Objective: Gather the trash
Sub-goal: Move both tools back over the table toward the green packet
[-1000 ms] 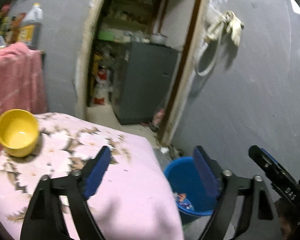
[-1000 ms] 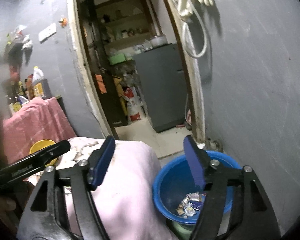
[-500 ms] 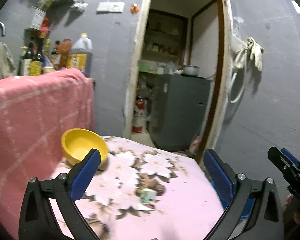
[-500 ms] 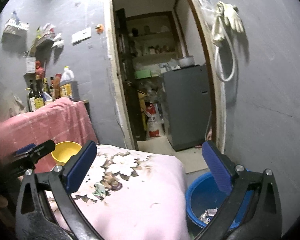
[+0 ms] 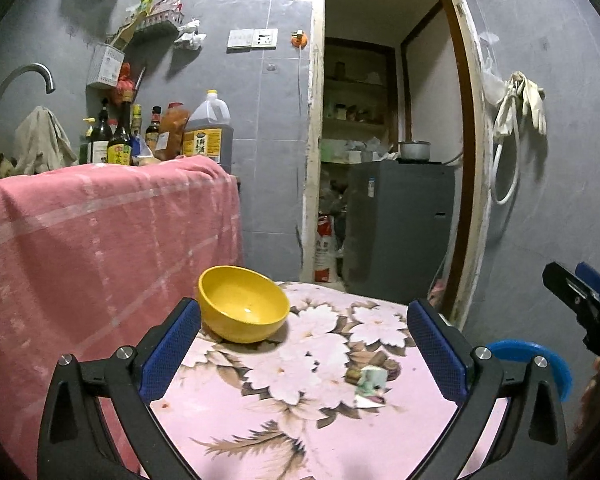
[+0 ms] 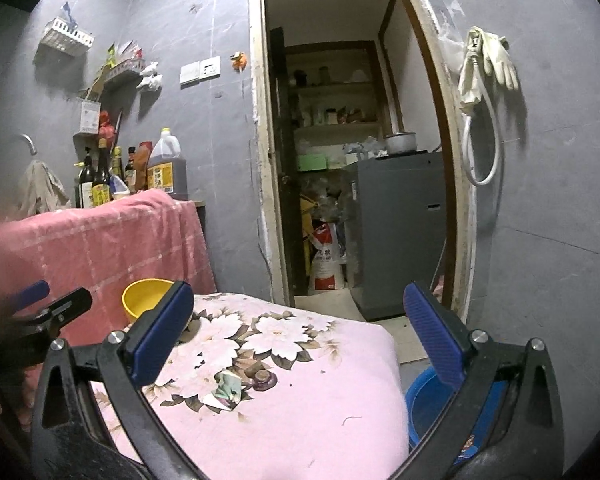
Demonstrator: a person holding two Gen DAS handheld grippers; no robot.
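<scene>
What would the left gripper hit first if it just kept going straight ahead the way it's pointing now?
Probably the flowered pink table cover: the open left gripper points over it, between the yellow bowl and the crumpled wrapper. If it passes above the cover, the doorway comes next. Depth is hard to judge.

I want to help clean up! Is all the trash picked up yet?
Not yet. Both the left gripper and the right gripper are open and empty. A crumpled wrapper and a small brown bit lie on the flowered cloth. The blue basin waits beside it.
</scene>
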